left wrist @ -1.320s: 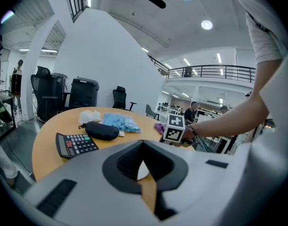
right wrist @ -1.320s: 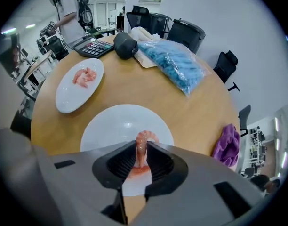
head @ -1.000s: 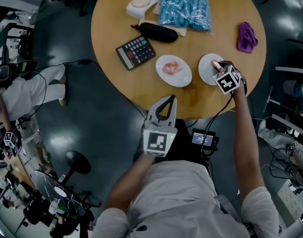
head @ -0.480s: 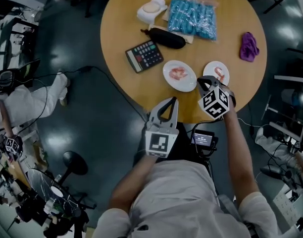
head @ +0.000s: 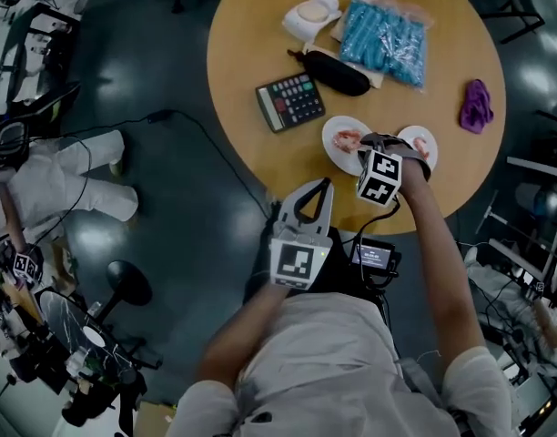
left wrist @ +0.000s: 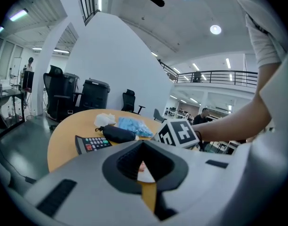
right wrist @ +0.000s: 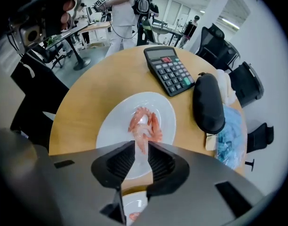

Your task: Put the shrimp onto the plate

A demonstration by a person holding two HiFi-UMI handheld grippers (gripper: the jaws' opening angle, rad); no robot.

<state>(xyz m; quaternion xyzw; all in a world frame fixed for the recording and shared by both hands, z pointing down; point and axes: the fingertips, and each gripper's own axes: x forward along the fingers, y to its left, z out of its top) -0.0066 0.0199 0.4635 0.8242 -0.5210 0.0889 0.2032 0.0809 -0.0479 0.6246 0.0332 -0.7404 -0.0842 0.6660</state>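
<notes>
Two white plates stand near the round table's front edge. The left plate [head: 333,150] holds pink shrimp [head: 349,138], and the right plate [head: 426,153] holds one shrimp [head: 422,141]. My right gripper [head: 365,146] hangs over the left plate. In the right gripper view its jaws [right wrist: 141,149] are opening just above the shrimp pile [right wrist: 144,122] on the plate [right wrist: 111,128]; a shrimp's tail end lies between the tips, with the pads apart from it. The other plate [right wrist: 139,202] shows below the gripper. My left gripper [head: 322,186] stays off the table's front edge, shut and empty.
A calculator [head: 290,101], a black pouch [head: 338,73], a blue packet [head: 388,35] and a white object [head: 313,14] lie further back on the table. A purple cloth [head: 477,106] lies at the right. A small screen [head: 374,255] sits below the table's front edge.
My right gripper left the right plate and moved left to the left plate, closing on the way and now parting its jaws. The left gripper has not moved.
</notes>
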